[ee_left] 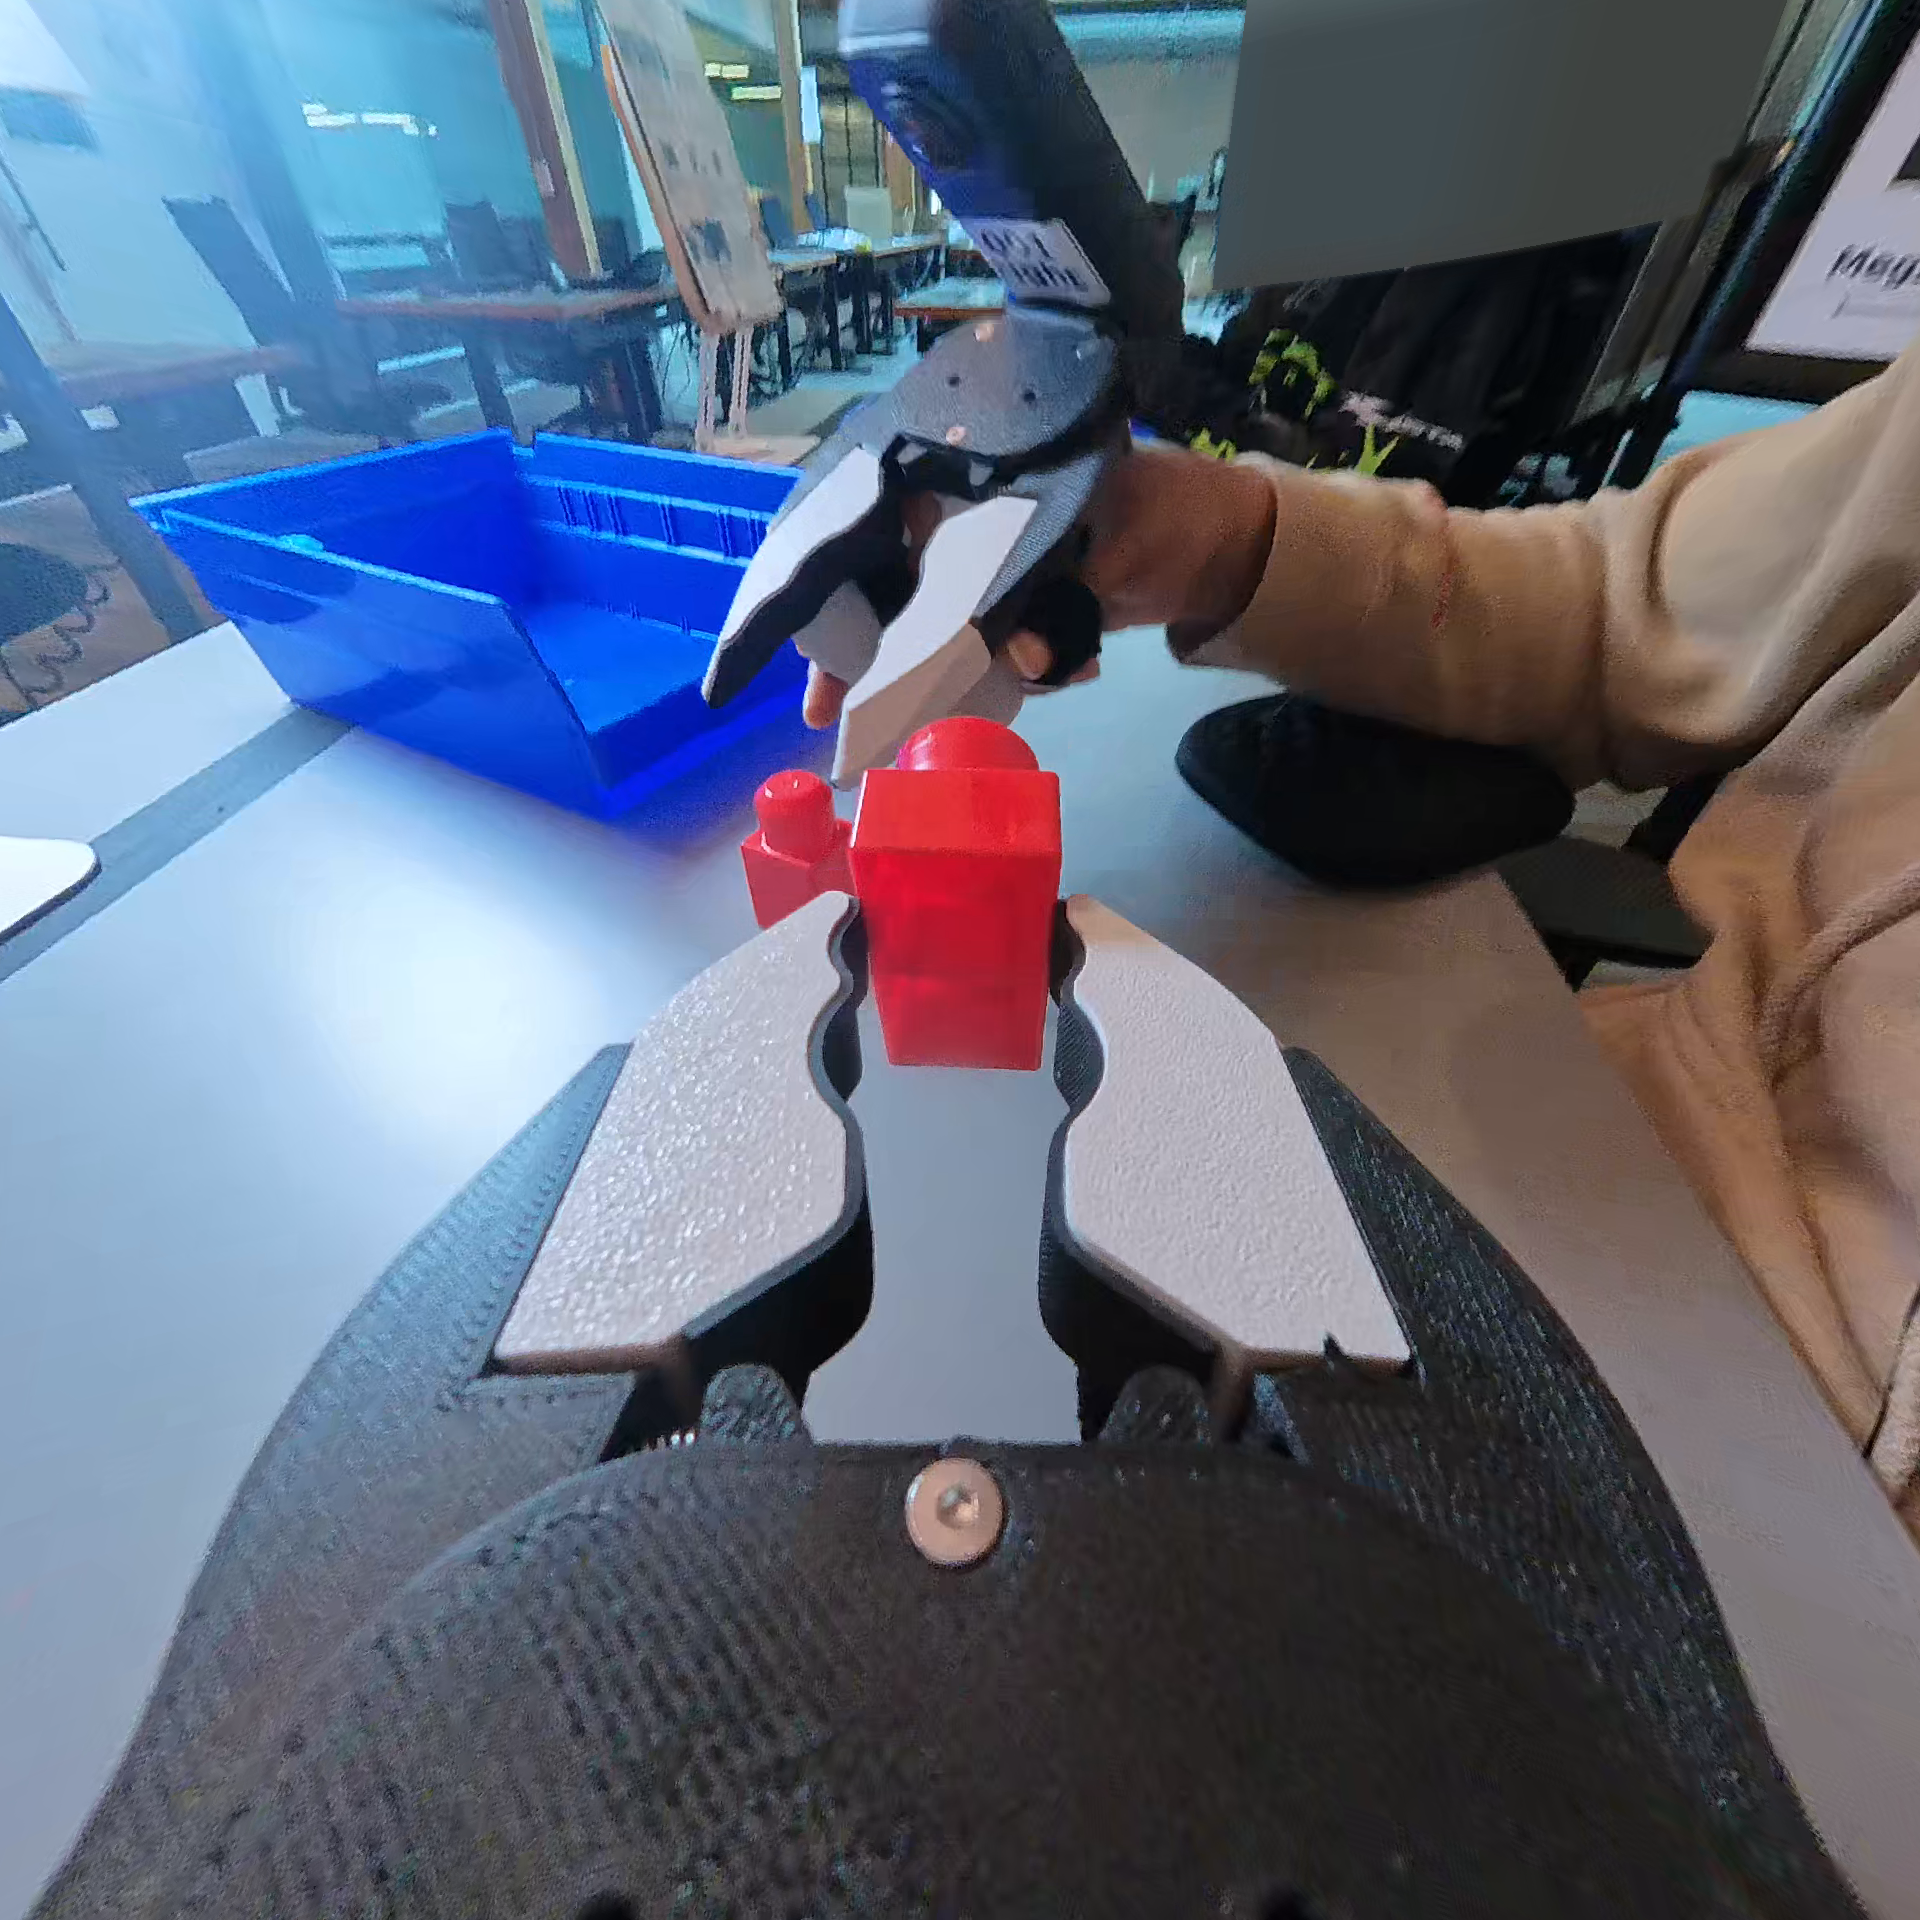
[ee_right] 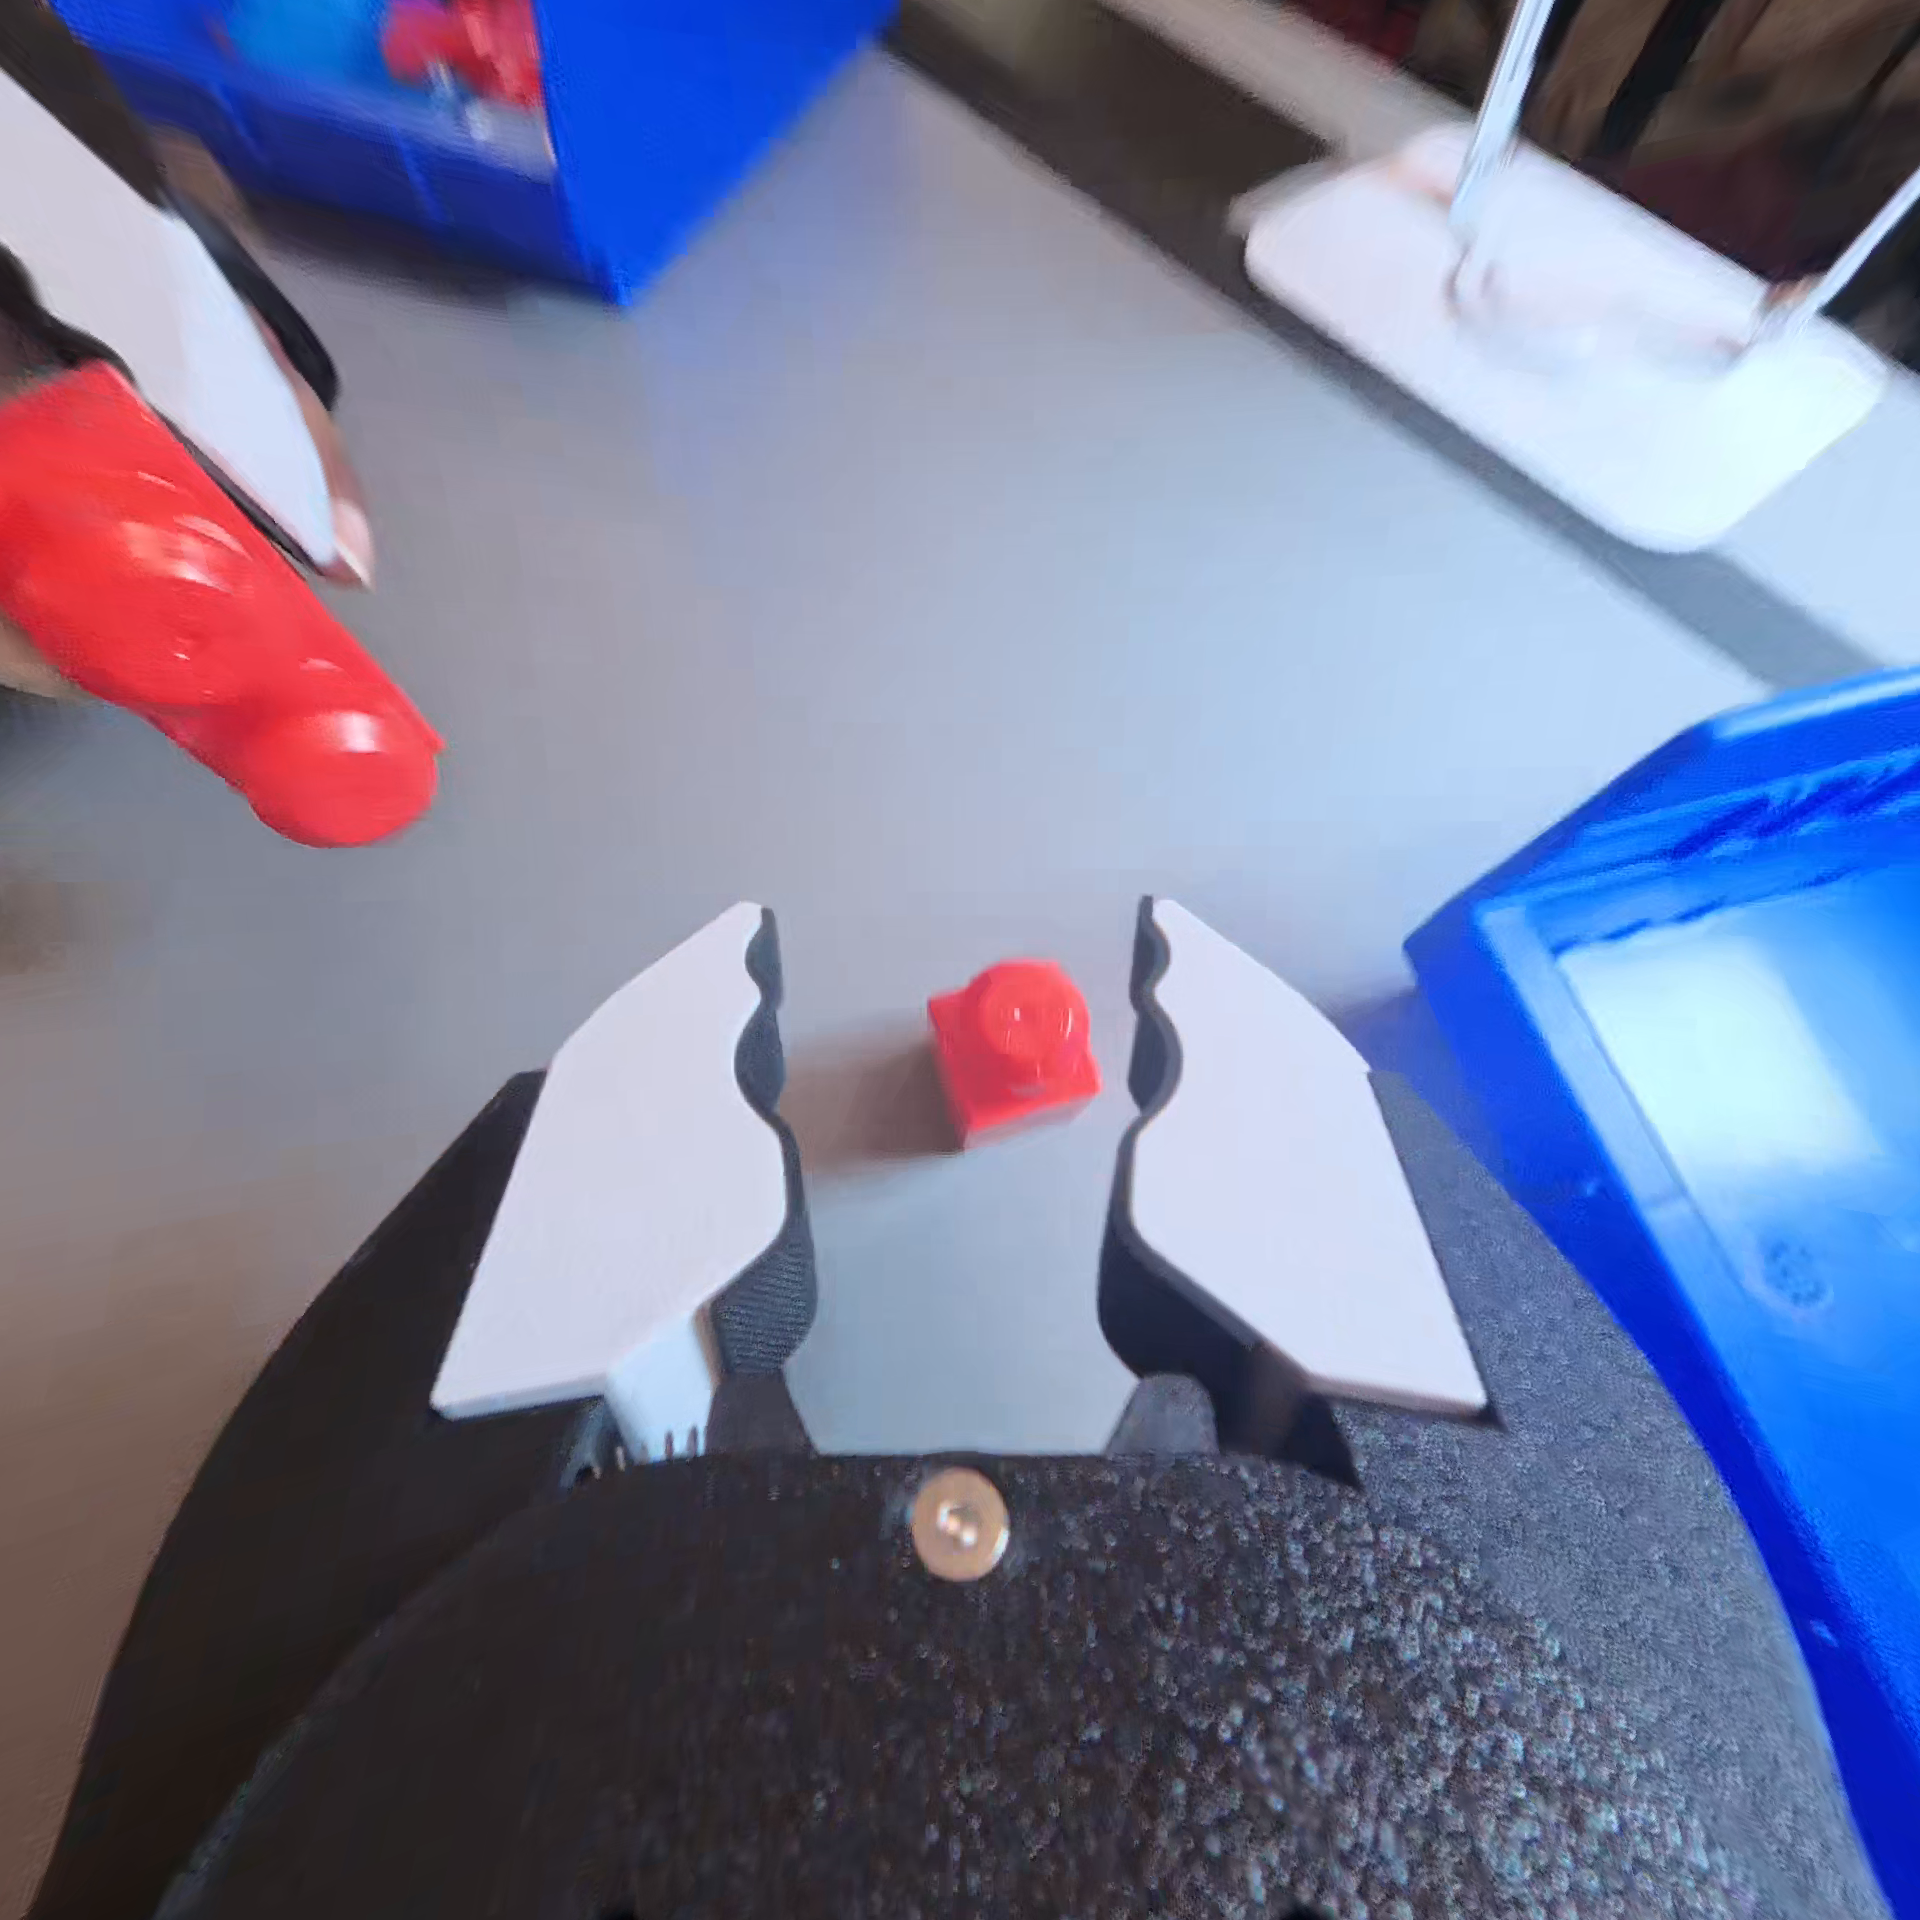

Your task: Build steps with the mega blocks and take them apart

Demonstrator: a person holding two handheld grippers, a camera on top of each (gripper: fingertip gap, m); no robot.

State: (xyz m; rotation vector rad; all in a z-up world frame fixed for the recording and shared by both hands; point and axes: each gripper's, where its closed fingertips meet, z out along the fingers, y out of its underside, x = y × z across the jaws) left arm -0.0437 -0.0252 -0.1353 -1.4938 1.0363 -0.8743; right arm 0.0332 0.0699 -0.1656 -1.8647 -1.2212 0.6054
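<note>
While the left gripper (ee_left: pixel 958 914) squeezes the tall red stack (ee_left: pixel 961 904) between its fingertips, the stack stands on the grey table (ee_left: pixel 312 987). Just beside the stack, on its far side, sits one small red block (ee_right: pixel 1013 1049). Above that block hangs the right gripper (ee_right: pixel 956 914), spread wide and holding nothing. Behind the stack is a blue bin (ee_left: pixel 436 613). A person's hand (ee_left: pixel 1164 540) holds the right gripper.

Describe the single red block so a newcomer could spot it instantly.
Find the blue bin on the grey table; in front of it stands a tall red stack held by the left gripper. The small block sits beside it: one stud, one layer, ungripped.
</note>
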